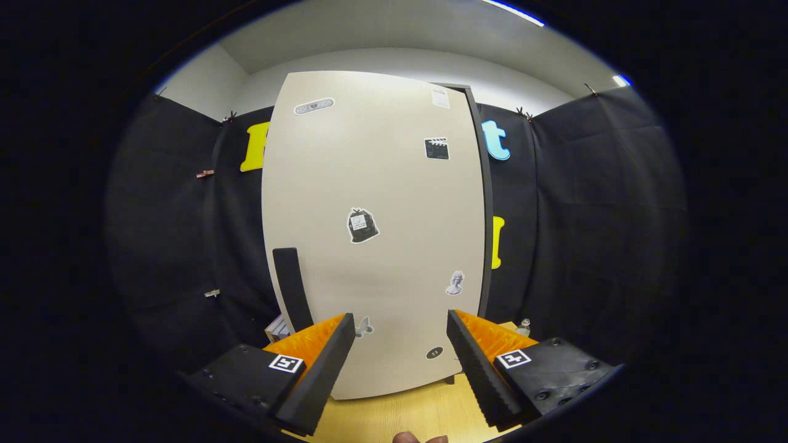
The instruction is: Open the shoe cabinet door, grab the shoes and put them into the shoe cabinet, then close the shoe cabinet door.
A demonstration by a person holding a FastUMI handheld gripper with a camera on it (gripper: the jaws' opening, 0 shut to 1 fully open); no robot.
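On a wooden floor (394, 412), spread ridged fingers (400, 357) face the smooth, closed cabinet door (375, 246).

My gripper (400, 351) hangs with its fingers spread wide and nothing between them; their inner pads (477, 369) look ribbed and rough. Centre frame, the shoe cabinet door (375, 184) is a smooth, matt laminate-like panel with paper-like stickers (362, 225) and a matt handle (292, 289). Below, the wooden floor (400, 415) has a faint sheen. The wall cloth (585, 215) is matt.
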